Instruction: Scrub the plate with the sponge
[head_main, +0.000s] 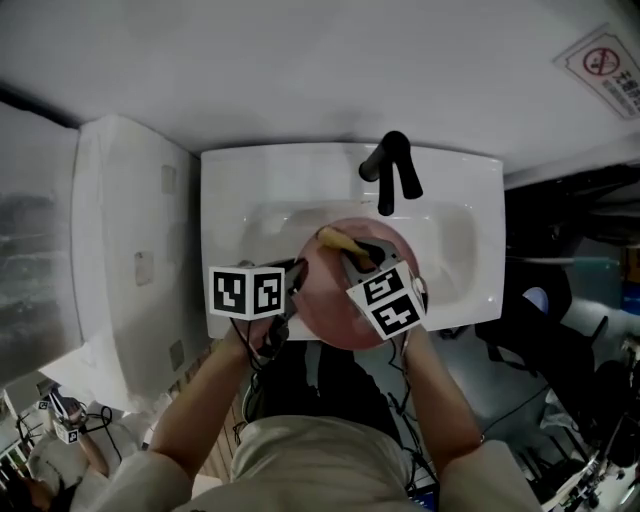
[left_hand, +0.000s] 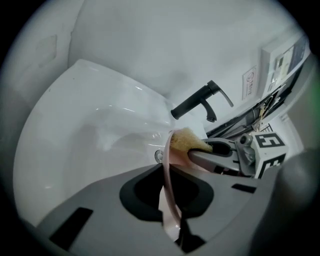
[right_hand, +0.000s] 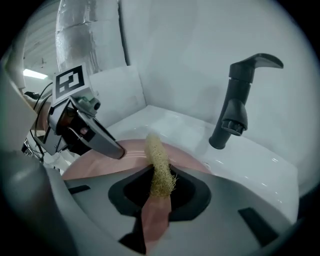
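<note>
1. Bare forearms (head_main: 195, 425) come up from the bottom of the head view, each hand carrying one set of tongs over a white sink (head_main: 230, 200).
2. Left tongs (left_hand: 170, 200) are clamped on the rim of the pink plate (left_hand: 166, 170). The plate runs edge-on between their jaws and away from them.
3. From above, the plate (head_main: 335, 310) spreads rightward from the left tongs (head_main: 298, 272) and passes beneath the right tongs (head_main: 352, 255).
4. Right tongs (right_hand: 159, 192) are closed on the yellow, fibrous sponge (right_hand: 158, 167), which sticks out past the jaw tips.
5. The sponge's far end lies on the plate's face (right_hand: 120, 155), just beyond the right tongs and across from the left tongs' tip (right_hand: 107, 145).
6. Ahead of both tongs stands a black faucet (head_main: 390, 172) at the back of the sink, closer to the right tongs.
</note>
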